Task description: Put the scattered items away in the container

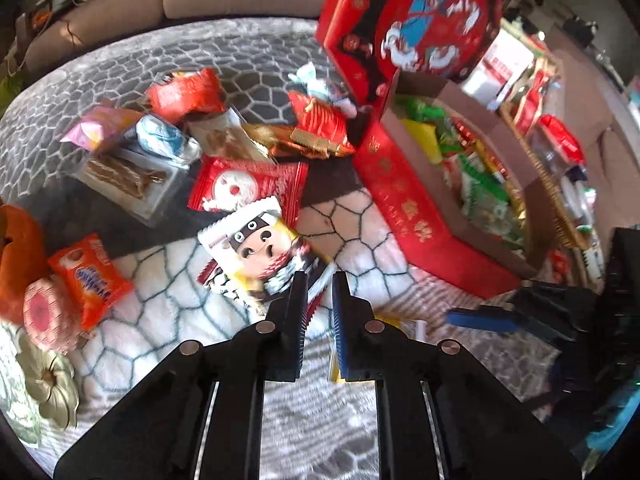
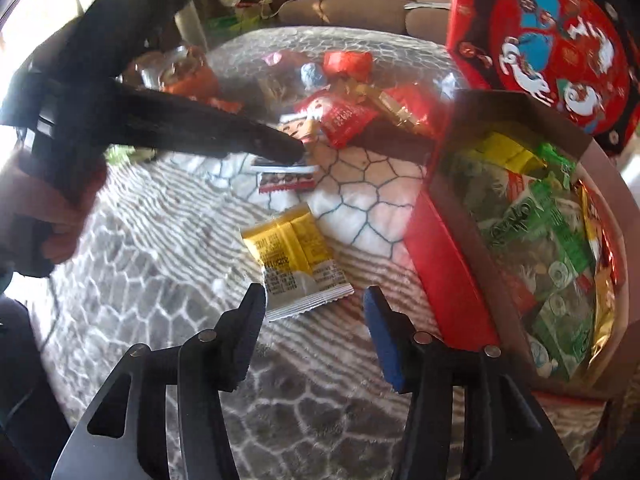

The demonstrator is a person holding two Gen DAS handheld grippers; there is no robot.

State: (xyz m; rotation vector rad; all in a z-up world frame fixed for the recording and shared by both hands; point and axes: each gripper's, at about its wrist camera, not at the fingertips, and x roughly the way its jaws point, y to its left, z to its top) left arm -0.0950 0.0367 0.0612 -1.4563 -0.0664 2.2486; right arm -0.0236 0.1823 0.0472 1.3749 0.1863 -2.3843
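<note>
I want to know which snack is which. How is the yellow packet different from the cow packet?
The yellow packet is plain yellow and white with small print; the cow packet shows a cartoon cow face. The yellow packet lies alone on the rug, with nothing gripping it; the cow packet has its corner between the left gripper's nearly closed jaws. Both are sealed snack packets with crimped ends, not yet in the box.
</note>
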